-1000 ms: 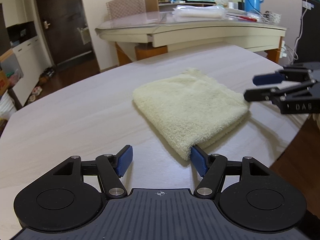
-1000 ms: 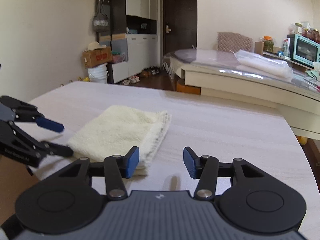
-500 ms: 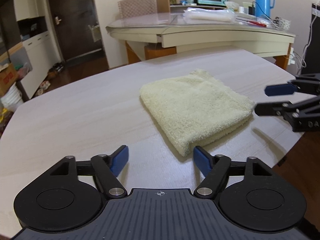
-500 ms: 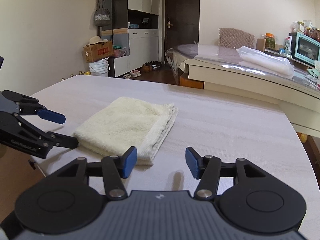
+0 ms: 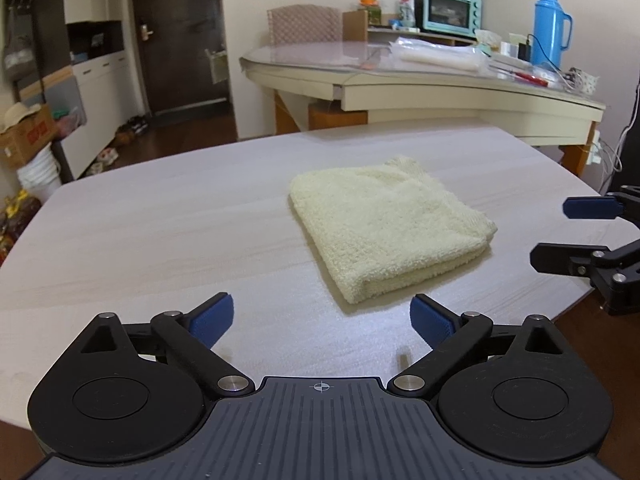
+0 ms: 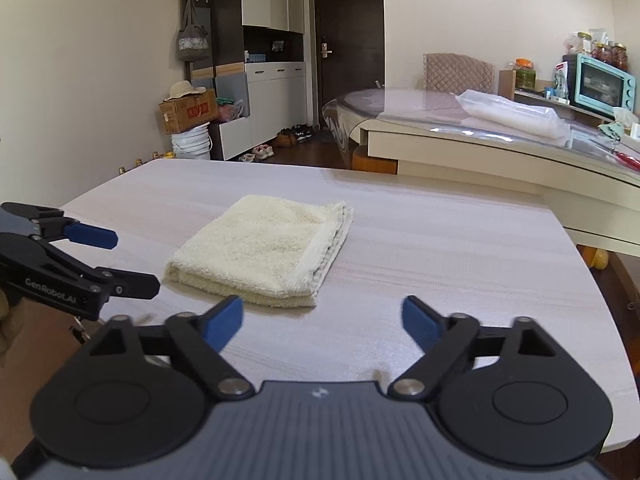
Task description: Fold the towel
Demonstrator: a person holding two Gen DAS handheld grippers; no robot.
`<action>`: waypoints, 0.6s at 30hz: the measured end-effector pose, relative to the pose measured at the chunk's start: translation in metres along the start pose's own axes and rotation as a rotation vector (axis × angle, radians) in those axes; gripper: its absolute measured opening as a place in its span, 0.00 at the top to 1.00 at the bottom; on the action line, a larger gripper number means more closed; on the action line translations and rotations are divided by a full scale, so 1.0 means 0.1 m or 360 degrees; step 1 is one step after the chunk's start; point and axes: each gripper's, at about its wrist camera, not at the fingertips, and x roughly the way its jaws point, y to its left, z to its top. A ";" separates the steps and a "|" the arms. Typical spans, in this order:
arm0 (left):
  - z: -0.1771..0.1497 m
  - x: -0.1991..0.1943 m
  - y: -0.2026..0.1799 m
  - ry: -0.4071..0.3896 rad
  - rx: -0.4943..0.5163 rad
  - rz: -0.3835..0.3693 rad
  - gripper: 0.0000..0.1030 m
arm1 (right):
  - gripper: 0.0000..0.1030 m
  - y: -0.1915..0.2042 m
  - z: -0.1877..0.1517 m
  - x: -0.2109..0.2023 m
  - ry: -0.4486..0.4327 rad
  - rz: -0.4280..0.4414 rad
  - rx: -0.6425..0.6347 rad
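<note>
Item: one cream-yellow terry-cloth towel (image 5: 384,236), lying near the middle of the pale wood-grain table (image 5: 160,232), folded into a compact, roughly square stack of several layers. In the right wrist view the rounded fold faces the near-left side and the loose hemmed edges are stacked along the right side (image 6: 328,248); the layers sit fairly even, with a slight ruffle at the far corner. Left gripper (image 5: 320,318), black with blue-padded fingers (image 5: 212,318): jaws opening, fingers spread wide, nothing between them, the towel's near corner just ahead and not touched. Right gripper (image 6: 322,322), same make: jaws opening, blue-padded fingers (image 6: 420,322) wide apart, nothing between them, the towel ahead and to its left, clear of the pads. Each gripper also shows at the edge of the other's view, beside the towel and apart from it. Condition of task: judged essentially complete, as the towel rests folded and released on the table and neither gripper holds cloth. Outstanding: at most a further fold or a tidying of the ruffled corner, should a smaller bundle be wanted; the pictures do not settle that. Background, not handled: a second curved table carrying a blue thermos (image 5: 550,28) and a teal toaster oven (image 5: 450,14).
</note>
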 end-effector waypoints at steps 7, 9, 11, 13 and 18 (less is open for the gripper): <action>-0.03 -0.10 0.00 -0.0002 -0.0043 0.0040 0.00 | 0.06 0.03 0.01 -0.11 -0.0017 -0.0009 0.0010; -0.02 -0.12 0.01 0.0001 -0.0082 0.0044 0.00 | 0.06 0.05 0.01 -0.16 -0.0019 -0.0013 0.0006; -0.03 -0.14 0.02 0.0004 -0.0116 0.0044 0.00 | 0.06 0.06 0.00 -0.18 -0.0015 -0.0016 -0.0002; -0.03 -0.16 0.02 -0.0002 -0.0145 0.0070 0.00 | 0.06 0.07 0.00 -0.20 -0.0015 -0.0016 -0.0005; -0.03 -0.18 0.04 -0.0026 -0.0215 0.0046 0.00 | 0.06 0.08 0.02 -0.20 -0.0012 -0.0021 -0.0004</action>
